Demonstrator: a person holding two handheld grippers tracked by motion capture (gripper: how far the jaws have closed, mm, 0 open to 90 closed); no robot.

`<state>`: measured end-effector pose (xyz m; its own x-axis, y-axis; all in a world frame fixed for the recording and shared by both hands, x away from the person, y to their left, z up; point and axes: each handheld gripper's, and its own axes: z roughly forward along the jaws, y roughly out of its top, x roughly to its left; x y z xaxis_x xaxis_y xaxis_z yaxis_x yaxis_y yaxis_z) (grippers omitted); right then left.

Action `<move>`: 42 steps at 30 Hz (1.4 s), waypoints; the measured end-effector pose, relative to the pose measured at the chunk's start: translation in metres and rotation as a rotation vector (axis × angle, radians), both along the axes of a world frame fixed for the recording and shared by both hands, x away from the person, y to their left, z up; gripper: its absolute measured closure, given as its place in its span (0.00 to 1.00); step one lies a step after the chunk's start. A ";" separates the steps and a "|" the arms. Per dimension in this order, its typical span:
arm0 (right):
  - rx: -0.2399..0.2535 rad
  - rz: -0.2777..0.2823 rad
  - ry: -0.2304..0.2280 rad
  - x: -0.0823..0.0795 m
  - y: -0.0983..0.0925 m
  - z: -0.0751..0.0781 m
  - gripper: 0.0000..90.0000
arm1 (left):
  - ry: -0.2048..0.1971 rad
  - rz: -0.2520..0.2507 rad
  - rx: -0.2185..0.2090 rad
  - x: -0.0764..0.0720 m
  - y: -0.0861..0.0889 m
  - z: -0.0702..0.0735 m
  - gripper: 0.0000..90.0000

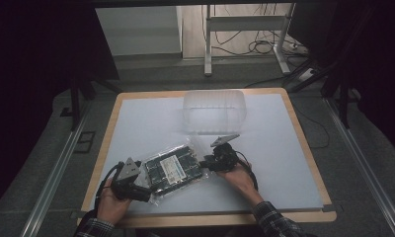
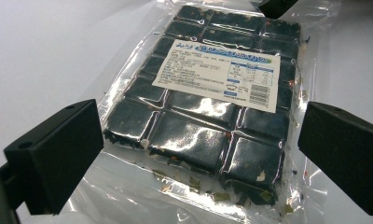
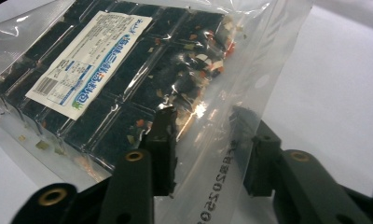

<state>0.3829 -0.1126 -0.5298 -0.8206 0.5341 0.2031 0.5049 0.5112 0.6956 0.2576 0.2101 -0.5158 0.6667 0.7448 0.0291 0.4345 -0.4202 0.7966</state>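
The packet (image 1: 174,169) (dark blocks sealed in clear film) lies on the table (image 1: 284,163) between both hands, and its grasping is judged to be the step in hand: the right gripper (image 3: 201,140) is seen with the film edge between jaws part-closed but not yet pinching, while the left gripper (image 2: 198,154) is held spread at the opposite end. A firm pinch is called for next, likely before a lift toward the clear tub (image 1: 215,111), which stands beyond with nothing in between.
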 end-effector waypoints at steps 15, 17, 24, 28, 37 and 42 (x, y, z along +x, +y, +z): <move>0.018 -0.099 0.047 -0.004 0.003 0.002 0.99 | -0.005 0.001 0.009 0.000 0.000 0.000 0.00; 0.029 -0.098 0.056 -0.004 0.003 0.005 0.99 | 0.000 0.005 0.008 0.000 0.001 0.000 0.00; 0.056 -0.084 0.064 -0.004 0.002 0.021 0.99 | -0.009 0.013 0.014 0.000 0.002 0.001 0.00; 0.087 -0.068 0.058 -0.004 0.001 0.034 0.99 | -0.022 0.028 0.004 0.000 0.004 0.002 0.00; 0.137 -0.020 0.037 -0.006 0.000 0.069 0.99 | -0.033 0.037 -0.008 -0.001 0.006 0.003 0.00; 0.165 0.007 0.032 -0.006 -0.001 0.087 0.99 | -0.039 0.038 -0.006 -0.001 0.006 0.004 0.00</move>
